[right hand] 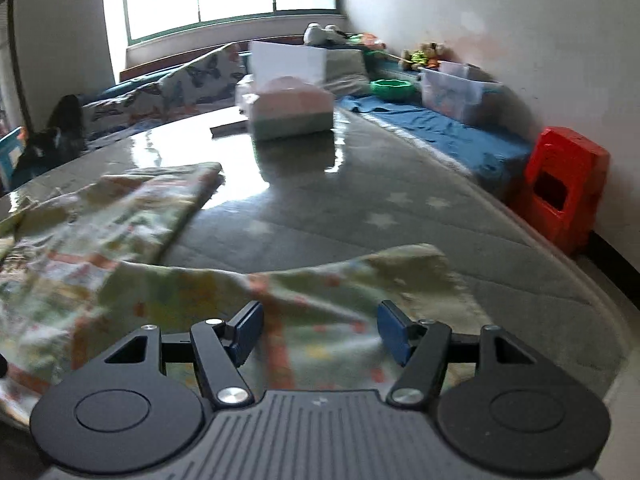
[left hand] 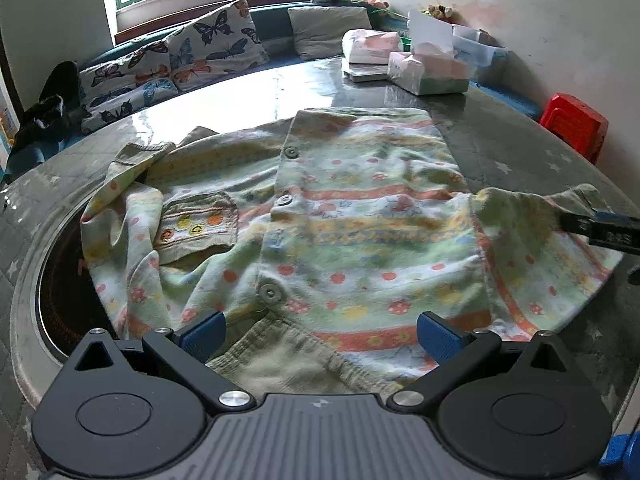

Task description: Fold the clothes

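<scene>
A small pale green shirt [left hand: 352, 216] with pink and yellow stripes, dots and grey buttons lies spread on the round table [left hand: 248, 100]. Its collar is nearest my left gripper [left hand: 320, 336], which is open just above the collar edge. One sleeve lies to the left, the other to the right. My right gripper [right hand: 320, 332] is open above the right sleeve [right hand: 312, 292], which looks blurred. In the left wrist view the right gripper's fingers [left hand: 600, 228] show at the right edge, over that sleeve.
Tissue packs and a box [left hand: 404, 60] stand at the table's far side. A dark round inset [left hand: 64, 280] sits in the table at left. A bench with butterfly cushions [left hand: 180, 60] runs behind. A red stool [right hand: 560, 192] stands right of the table.
</scene>
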Available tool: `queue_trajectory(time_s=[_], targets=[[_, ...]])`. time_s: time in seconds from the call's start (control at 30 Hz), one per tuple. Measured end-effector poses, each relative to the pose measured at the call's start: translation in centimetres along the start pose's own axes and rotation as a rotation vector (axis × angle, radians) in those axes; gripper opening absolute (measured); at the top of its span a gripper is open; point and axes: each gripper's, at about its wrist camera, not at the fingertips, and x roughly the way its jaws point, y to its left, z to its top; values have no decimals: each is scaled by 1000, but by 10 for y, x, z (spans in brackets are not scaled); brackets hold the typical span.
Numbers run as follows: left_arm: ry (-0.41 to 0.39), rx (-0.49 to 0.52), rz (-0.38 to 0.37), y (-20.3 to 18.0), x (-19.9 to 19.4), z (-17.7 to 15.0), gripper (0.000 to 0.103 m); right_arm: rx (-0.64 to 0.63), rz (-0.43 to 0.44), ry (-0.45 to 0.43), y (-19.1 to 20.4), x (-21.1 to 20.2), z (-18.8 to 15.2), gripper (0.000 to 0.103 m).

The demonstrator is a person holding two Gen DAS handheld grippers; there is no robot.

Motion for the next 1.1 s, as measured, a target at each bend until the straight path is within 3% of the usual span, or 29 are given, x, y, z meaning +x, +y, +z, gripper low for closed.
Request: queue_trajectory(time_s=[0.2,0.43,0.73,0.9,1.1], targets=[[-15,-24,26,17,-3,3,103,7,3,15,-3,-6,6,67],[-46,-84,102,51,-9,12,103,-143,208,-28,66,-12,31,66],[-72,-144,246,108,-5,34,103,-363,495,15,177,-4,51,63],[-104,-117,287,127,8,57,103,-422,573,33,218,0,48,63],[-119,-76,286,138,44,88,98,-449,636,83,241,12,43,60]])
